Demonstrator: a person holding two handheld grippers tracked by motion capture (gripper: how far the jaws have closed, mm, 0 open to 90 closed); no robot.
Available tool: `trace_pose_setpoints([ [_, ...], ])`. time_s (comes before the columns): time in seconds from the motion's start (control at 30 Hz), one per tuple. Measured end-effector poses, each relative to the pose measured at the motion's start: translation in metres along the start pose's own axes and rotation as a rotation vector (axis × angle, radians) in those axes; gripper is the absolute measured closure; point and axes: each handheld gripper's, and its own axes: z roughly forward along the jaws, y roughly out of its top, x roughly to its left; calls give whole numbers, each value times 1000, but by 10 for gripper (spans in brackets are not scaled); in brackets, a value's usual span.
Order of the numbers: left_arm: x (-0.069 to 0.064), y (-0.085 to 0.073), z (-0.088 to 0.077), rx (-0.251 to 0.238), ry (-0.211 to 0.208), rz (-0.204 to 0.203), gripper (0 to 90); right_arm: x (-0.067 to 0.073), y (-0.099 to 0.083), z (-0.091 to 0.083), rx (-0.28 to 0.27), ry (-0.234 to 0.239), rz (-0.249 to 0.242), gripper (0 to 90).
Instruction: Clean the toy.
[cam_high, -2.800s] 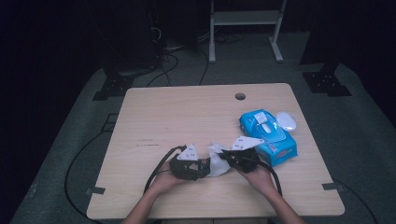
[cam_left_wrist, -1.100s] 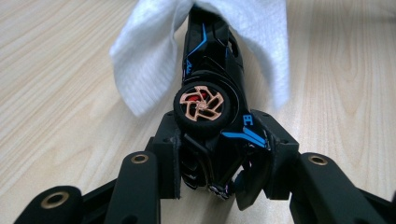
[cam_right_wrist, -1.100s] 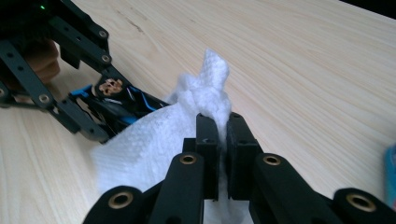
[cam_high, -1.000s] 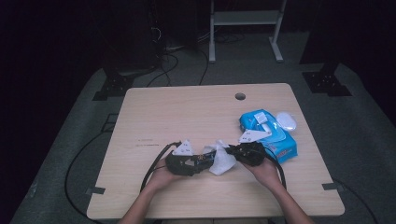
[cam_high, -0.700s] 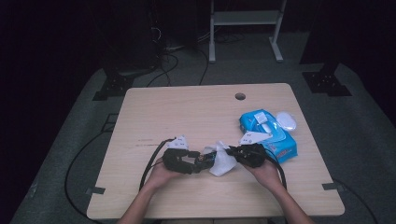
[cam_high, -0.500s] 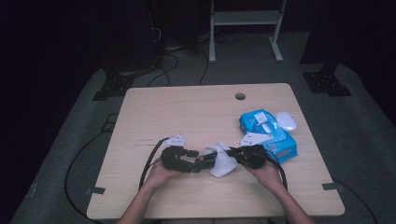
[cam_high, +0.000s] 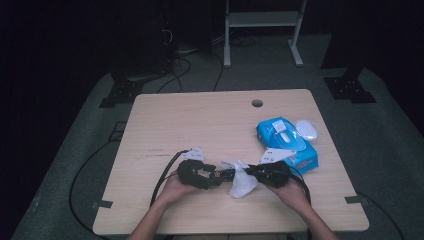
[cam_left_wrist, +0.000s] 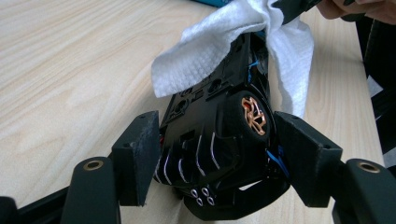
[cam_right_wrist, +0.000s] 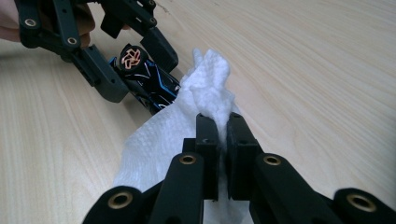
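Pale wood table (cam_high: 200, 120) — dark room, grey floor (cam_high: 75, 150).

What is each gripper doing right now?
Left gripper: jaws just been opening, open, toy car between them.
Right gripper: shut on wipe.

The high view looks forward and down from above the person's side, far enough back to take in the whole tabletop (cam_high: 200, 125) and the floor around it. The left gripper view sits low and very close, facing along its own jaws toward the toy car (cam_left_wrist: 224, 140) and the white wipe (cam_left_wrist: 210, 46) at 12 o'clock. The right gripper view, equally near, faces the opposite way. All three share the wipe and car, which lie toward 6 o'clock in the high view.
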Motion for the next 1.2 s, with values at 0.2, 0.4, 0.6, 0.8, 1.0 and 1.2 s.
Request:
trace_pose_setpoints([
  [0.2, -8, -3, 2, 1, 39, 59, 314, 3, -4, -2, 12, 13, -6, 846],
  [0.4, -14, -4, 3, -1, 68, 111, 307, 5, -8, -3, 19, 19, -9, 845],
  [0.6, -15, -3, 1, -14, 93, 117, 283, 8, -14, 2, 56, 17, -18, 844],
  [0.8, -16, -3, 2, -7, 105, 140, 276, 5, -10, 2, 46, 29, -8, 844],
  [1.0, -11, -4, 1, 13, 105, 102, 172, -5, 5, -3, -6, 8, 9, 844],
  [1.2, -8, -6, 7, 49, 102, 92, 115, -7, 3, 14, 22, 25, 30, 843],
])
